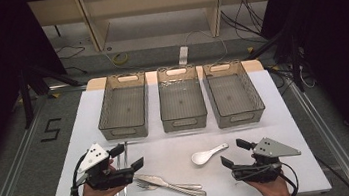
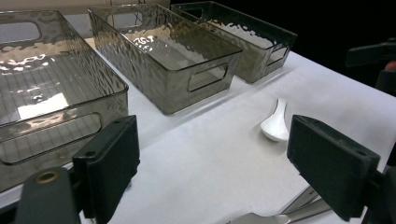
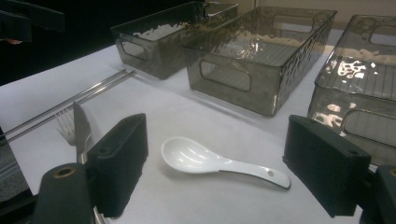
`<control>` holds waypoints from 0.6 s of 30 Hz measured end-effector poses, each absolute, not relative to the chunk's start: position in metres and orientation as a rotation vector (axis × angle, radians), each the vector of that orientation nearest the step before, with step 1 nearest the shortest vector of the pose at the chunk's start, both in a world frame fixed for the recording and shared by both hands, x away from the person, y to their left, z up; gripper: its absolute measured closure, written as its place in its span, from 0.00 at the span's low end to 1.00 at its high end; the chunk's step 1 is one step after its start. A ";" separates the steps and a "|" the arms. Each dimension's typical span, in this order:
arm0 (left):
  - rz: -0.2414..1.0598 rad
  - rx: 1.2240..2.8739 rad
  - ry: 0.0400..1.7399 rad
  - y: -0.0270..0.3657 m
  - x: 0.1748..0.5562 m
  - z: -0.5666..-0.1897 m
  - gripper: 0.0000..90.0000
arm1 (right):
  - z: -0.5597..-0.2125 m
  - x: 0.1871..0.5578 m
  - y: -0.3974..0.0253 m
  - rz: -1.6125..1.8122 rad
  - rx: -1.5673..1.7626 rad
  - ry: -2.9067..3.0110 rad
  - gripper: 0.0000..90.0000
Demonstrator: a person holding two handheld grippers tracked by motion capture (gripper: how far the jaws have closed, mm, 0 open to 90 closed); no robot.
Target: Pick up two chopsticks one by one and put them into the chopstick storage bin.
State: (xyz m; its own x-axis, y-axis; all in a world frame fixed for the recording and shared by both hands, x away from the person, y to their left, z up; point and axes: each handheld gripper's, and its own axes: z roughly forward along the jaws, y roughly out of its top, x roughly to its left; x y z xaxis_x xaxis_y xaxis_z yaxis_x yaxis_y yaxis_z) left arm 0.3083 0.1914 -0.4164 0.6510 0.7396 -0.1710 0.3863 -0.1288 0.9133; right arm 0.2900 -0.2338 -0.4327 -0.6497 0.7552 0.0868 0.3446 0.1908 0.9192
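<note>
My right hand-held gripper (image 1: pixel 231 153) sits at the lower right of the high view with its jaws spread wide and holding nothing; my left hand-held gripper (image 1: pixel 126 155) at the lower left is likewise open and empty. The white spoon (image 3: pixel 219 161) lies flat on the counter (image 1: pixel 273 176) just ahead of the right jaws, bowl up, its handle running toward the lower right of the right gripper view. The knife (image 1: pixel 170 183) and fork (image 1: pixel 148 184) lie crossed in the lower centre of the high view, and the chopsticks (image 1: pixel 124 174) lie beside the left hand-held gripper. Three empty smoked-plastic bins (image 1: pixel 182 99) stand in a row across the upper middle. Risk, as I judge it: the spoon is smooth and shallow, so jaws closing on the curved bowl could squeeze it out sideways; a grip across the handle appears safer. A low approach could also push it toward the knife. Open room lies between the spoon and the bins, and the bin walls need clearing from above. The near counter edge is close to both hands.
</note>
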 end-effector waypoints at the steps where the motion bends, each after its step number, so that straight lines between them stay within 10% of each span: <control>1: 0.394 1.748 0.916 0.191 0.309 -0.417 0.18 | -0.433 0.290 -0.234 1.450 1.032 2.087 0.25; 18: 0.346 1.873 1.095 0.194 0.325 -0.409 0.19 | -0.431 0.290 -0.234 1.430 1.031 2.103 0.26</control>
